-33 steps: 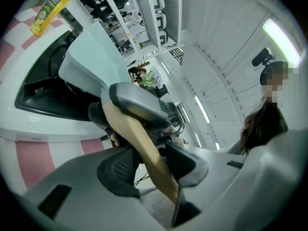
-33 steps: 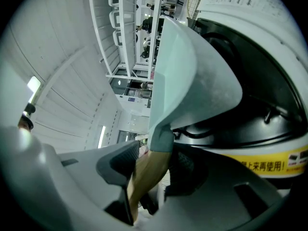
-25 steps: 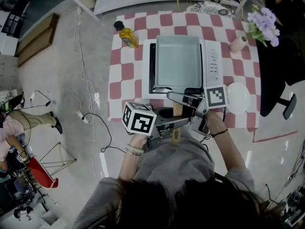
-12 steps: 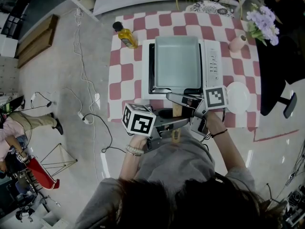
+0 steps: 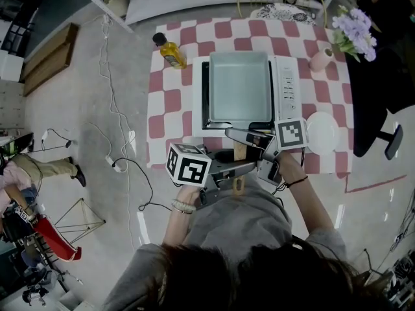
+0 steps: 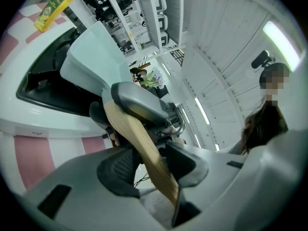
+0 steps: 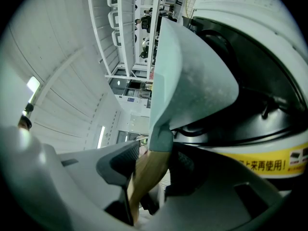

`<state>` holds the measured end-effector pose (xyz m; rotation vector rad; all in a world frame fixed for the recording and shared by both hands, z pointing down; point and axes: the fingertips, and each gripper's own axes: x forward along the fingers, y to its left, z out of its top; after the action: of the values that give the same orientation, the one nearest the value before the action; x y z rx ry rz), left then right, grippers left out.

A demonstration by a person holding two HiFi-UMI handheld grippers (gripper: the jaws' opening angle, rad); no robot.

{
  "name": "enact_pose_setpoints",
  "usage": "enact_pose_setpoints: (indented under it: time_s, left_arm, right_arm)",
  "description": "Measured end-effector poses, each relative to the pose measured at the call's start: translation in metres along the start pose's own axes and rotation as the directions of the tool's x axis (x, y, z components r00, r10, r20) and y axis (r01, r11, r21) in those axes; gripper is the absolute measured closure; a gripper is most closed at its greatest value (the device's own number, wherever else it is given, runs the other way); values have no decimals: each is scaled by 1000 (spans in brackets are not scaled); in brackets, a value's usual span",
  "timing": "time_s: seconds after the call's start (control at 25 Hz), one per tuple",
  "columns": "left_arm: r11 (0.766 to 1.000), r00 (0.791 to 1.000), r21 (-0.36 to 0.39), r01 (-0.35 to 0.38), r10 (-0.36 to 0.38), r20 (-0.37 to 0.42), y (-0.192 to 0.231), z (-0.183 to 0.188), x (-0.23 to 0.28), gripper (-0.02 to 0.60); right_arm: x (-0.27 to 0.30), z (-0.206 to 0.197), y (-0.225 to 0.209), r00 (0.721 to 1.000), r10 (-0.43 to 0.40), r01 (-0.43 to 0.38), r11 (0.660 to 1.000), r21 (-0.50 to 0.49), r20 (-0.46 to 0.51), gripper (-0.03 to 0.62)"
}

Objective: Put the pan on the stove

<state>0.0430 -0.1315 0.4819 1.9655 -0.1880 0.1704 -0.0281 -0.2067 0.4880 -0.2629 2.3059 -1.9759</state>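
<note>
Pan: pale-green rectangular pan [image 5: 240, 86] over the induction stove [image 5: 288, 89], long axis running away from the person, wooden handle [image 5: 240, 149] pointing back | Grip: left gripper [image 6: 144, 165] and right gripper [image 7: 149, 170] both pinch the handle | Head view only: oil bottle [image 5: 170, 49], white plate [image 5: 322, 133]

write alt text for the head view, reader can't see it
Seen from above, a person grips the wooden handle of a pale green square pan with the left claw and right claw, the pan resting on a white stove. The stove sits on a red-and-white checked table with an oil bottle, a white plate and purple flowers.
</note>
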Motion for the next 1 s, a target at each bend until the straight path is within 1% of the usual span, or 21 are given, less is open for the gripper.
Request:
enact_pose_setpoints:
  time_s: [0.12, 0.24, 0.4, 0.56, 0.68, 0.88, 1.0]
  left_arm:
    - [1000, 1000, -1, 1, -1, 4, 0, 0, 0, 408]
    - [1000, 1000, -10, 4, -4, 14, 1, 0, -1, 408]
    - [1000, 1000, -12, 1, -1, 19, 1, 1, -2, 408]
    - [1000, 999, -20, -6, 7, 45, 3, 3, -4, 405]
    - [1000, 999, -14, -11, 12, 50, 2, 4, -6, 386]
    - [1000, 998, 1, -26, 26, 55, 1, 5, -11, 362]
    - [999, 996, 5, -45, 44, 81, 3, 7, -16, 359]
  right_arm:
    - [-2, -1, -4, 1000, -21, 21, 1000, -2, -4, 414]
    - [1, -2, 1, 1000, -4, 4, 1000, -7, -8, 413]
    - [1, 0, 0, 1000, -6, 6, 1000, -17, 2, 412]
    - [-1, 4, 1, 1000, -5, 6, 999, -31, 27, 380]
    - [-3, 6, 0, 999, -15, 16, 999, -29, 43, 355]
    - [-4, 6, 2, 998, -22, 23, 999, -27, 62, 339]
    - [-7, 6, 3, 998, -26, 28, 999, -27, 66, 338]
